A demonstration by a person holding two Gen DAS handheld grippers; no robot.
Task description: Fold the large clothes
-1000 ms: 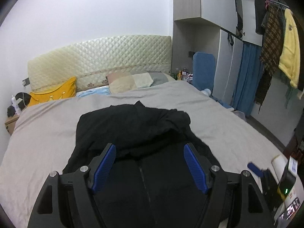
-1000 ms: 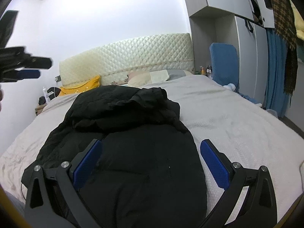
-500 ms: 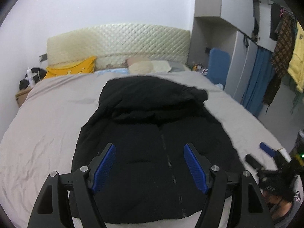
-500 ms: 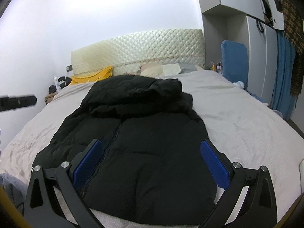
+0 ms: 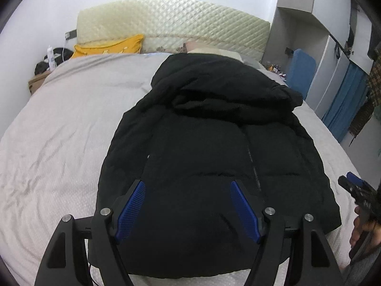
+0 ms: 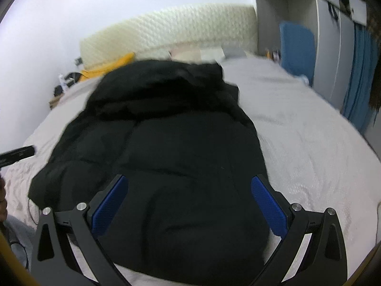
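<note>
A large black puffer jacket (image 5: 214,143) lies front-up on the bed, its zip running down the middle and its hood bunched at the far end. It also shows in the right wrist view (image 6: 181,147), which is blurred. My left gripper (image 5: 188,186) hangs open and empty over the jacket's near left hem. My right gripper (image 6: 189,181) hangs open and empty over the near right part. The right gripper also shows in the left wrist view (image 5: 357,188) at the right edge. The left gripper's tip shows in the right wrist view (image 6: 19,153) at the left edge.
The jacket rests on a light grey bedspread (image 5: 59,131). A quilted cream headboard (image 5: 173,28) and a yellow pillow (image 5: 109,46) are at the far end. A blue chair (image 5: 300,71) and wardrobe with blue curtain (image 5: 345,104) stand to the right.
Both grippers have moved over the jacket, so it now fills the middle of each view. The right wrist view has turned blurred from motion. The jacket itself has not moved.
</note>
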